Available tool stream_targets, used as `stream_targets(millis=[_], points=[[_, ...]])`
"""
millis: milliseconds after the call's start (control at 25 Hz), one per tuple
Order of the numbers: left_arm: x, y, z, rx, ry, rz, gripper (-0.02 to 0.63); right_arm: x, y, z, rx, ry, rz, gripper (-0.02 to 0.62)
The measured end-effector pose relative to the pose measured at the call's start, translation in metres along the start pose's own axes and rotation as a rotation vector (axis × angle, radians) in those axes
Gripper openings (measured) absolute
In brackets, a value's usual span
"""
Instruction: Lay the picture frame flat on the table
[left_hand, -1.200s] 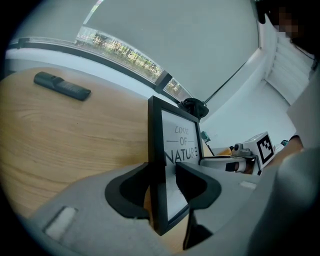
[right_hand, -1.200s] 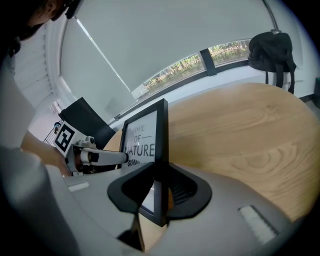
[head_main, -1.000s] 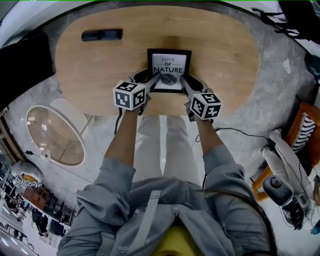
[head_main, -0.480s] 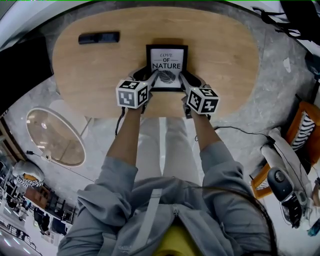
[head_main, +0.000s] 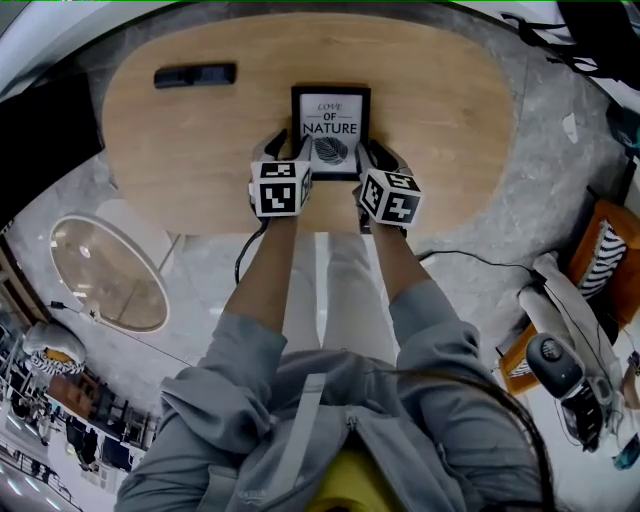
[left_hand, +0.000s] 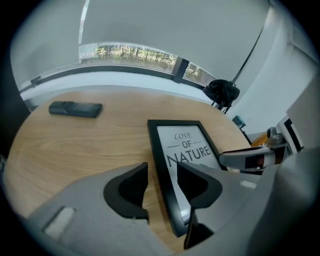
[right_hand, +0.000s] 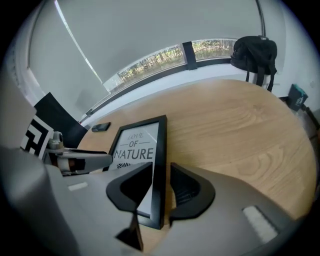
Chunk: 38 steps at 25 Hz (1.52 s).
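A black picture frame (head_main: 330, 130) with the print "LOVE OF NATURE" lies face up on the oval wooden table (head_main: 430, 100), near its front edge. My left gripper (head_main: 292, 152) straddles the frame's left border (left_hand: 159, 150). Its jaws are opening, and a gap shows between the pads and the border in the left gripper view (left_hand: 161, 170). My right gripper (head_main: 368, 155) straddles the right border (right_hand: 161, 145). Its jaws are opening too, standing just off the wood (right_hand: 161, 169). The frame's near corners are hidden behind the grippers in the head view.
A dark remote-like bar (head_main: 195, 75) lies at the table's far left. A round glass side table (head_main: 110, 270) stands left of the person's legs. A black bag (right_hand: 255, 50) hangs past the table's far right, and a chair with a striped cushion (head_main: 605, 265) is at the right.
The frame has tipped back from a lean until it lies flat. Both grippers have shifted inward toward each other along its near end, and their jaws stand a little wider.
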<state>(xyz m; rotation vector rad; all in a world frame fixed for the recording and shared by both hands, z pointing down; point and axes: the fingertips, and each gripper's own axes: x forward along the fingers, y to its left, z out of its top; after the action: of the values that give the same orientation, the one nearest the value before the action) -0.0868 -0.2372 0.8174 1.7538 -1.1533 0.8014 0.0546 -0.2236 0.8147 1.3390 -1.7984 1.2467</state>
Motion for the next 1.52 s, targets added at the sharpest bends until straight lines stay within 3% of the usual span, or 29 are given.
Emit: stream_targets(millis=[120,320,520,800,920,1080,1280,1520], points=[[-0.013,0.0,0.009,0.009,-0.017,0.025,0.189,-0.013,0.0,0.007,-0.003,-0.001,-0.025,0.114],[-0.054,-0.016,0.03,0.025,-0.054,-0.034,0.175,-0.056,0.005,0.029,-0.029,-0.02,-0.056,0.085],[-0.112,-0.044,0.048,0.082,-0.088,-0.053,0.009,-0.122,0.019,0.054,-0.097,-0.088,-0.077,0.002],[-0.204,-0.088,0.1,0.12,-0.227,-0.057,0.005,-0.21,0.038,0.08,-0.2,-0.154,-0.078,0.0],[-0.246,-0.099,0.134,0.16,-0.327,-0.03,0.005,-0.247,0.056,0.112,-0.265,-0.255,-0.071,0.0],[-0.317,-0.121,0.145,0.178,-0.419,0.004,0.005,-0.32,0.085,0.126,-0.361,-0.378,-0.046,0.0],[-0.398,-0.161,0.19,0.274,-0.607,0.006,0.005,-0.402,0.098,0.177,-0.352,-0.594,-0.013,0.0],[-0.485,-0.197,0.222,0.272,-0.823,0.036,0.005,-0.497,0.112,0.221,-0.33,-0.799,0.005,0.0]])
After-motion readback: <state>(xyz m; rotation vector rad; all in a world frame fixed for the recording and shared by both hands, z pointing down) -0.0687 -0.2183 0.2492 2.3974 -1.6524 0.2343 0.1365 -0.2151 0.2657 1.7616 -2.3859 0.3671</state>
